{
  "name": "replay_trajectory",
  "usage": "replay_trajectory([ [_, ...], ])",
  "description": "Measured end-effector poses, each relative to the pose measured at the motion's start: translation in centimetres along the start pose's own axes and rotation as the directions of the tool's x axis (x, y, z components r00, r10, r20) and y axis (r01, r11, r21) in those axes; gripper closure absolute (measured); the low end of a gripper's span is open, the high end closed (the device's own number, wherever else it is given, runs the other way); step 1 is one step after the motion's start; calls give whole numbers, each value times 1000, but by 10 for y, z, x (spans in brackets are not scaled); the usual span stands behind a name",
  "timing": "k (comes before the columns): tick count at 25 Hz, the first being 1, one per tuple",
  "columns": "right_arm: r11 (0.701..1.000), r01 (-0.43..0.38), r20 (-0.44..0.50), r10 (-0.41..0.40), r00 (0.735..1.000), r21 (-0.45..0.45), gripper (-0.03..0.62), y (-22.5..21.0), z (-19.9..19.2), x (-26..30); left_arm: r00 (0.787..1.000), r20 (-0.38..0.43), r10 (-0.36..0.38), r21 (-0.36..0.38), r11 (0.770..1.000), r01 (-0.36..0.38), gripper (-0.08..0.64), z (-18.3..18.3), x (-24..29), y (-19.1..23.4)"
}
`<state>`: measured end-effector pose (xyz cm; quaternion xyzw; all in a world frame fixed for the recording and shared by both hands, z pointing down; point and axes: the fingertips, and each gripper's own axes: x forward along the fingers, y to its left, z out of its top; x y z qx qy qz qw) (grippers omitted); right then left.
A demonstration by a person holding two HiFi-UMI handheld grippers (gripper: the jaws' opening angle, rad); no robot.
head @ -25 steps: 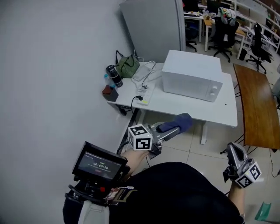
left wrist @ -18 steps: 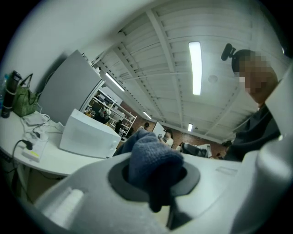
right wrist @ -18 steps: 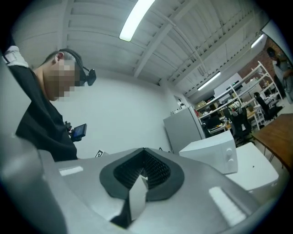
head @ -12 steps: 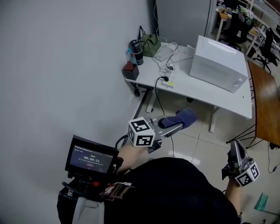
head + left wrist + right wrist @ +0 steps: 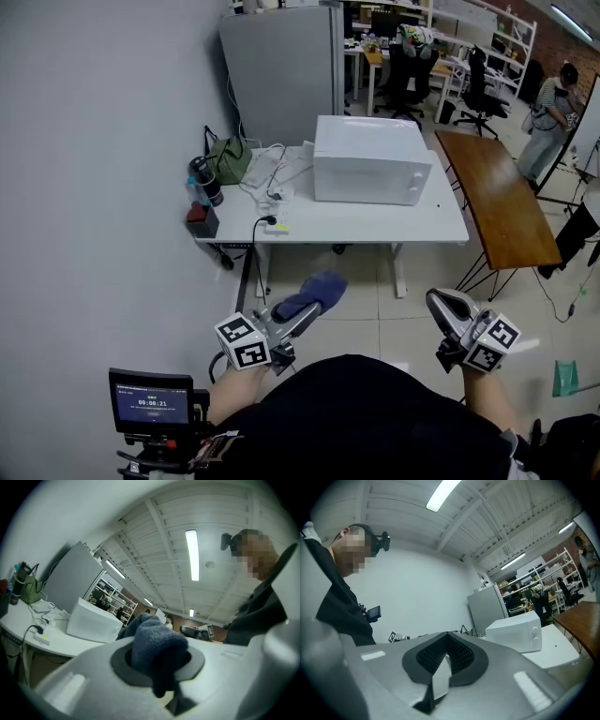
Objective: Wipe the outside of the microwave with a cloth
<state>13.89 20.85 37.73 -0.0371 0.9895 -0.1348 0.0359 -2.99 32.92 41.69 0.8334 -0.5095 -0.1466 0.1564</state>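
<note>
A white microwave stands on a white desk ahead of me, well beyond both grippers. It also shows small in the left gripper view, as the microwave, and at the right of the right gripper view, as the microwave. My left gripper is held low over the floor, shut on a blue cloth that bulges out past its tip. The same cloth is bunched between the jaws of the left gripper. My right gripper hangs at the right; the right gripper is shut with nothing in it.
On the desk's left end sit a green bag, a black bottle, a dark box and a power strip with cables. A brown table stands at the right, a grey cabinet behind. A person stands far right.
The head view has swung, so the desk and microwave now sit in the middle. Both grippers show lower in the frame. The left gripper still holds the cloth.
</note>
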Motion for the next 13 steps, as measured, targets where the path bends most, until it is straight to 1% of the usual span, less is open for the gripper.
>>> replay_trajectory([
  [5,1000,2,14,-2,1000,-5,588,-1,12,-19,1000,1,-2,15,1000,2,501,9,13,-23],
  [9,1000,-7,14,7,1000,-7,588,0,8,-11,1000,1,11,13,1000,-11,501,13,9,-17],
  [13,1000,-15,11,15,1000,-6,588,3,11,-15,999,-11,31,9,999,-31,500,13,7,-25],
])
